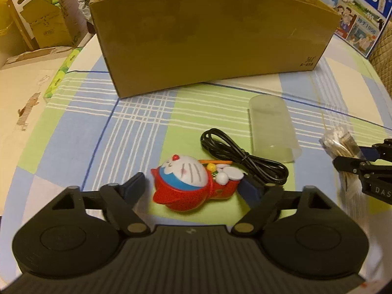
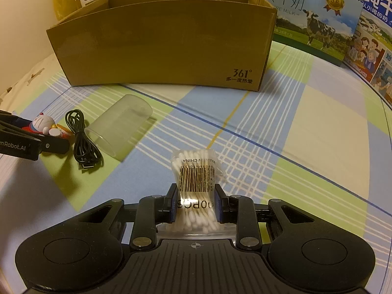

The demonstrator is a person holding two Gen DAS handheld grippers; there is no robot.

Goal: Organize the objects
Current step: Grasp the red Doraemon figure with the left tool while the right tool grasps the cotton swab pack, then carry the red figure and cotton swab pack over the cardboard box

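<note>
A red, blue and white Doraemon toy lies on the checked cloth between the fingers of my open left gripper; the fingers stand on either side of it, apart from it. The toy also shows in the right wrist view. My right gripper is shut on a clear bag of cotton swabs, held just above the cloth; the bag also shows in the left wrist view. An open brown cardboard box stands behind, also in the right wrist view.
A coiled black cable and a clear plastic cup on its side lie right of the toy. Milk cartons stand at the back right. More boxes stand at the left, off the cloth.
</note>
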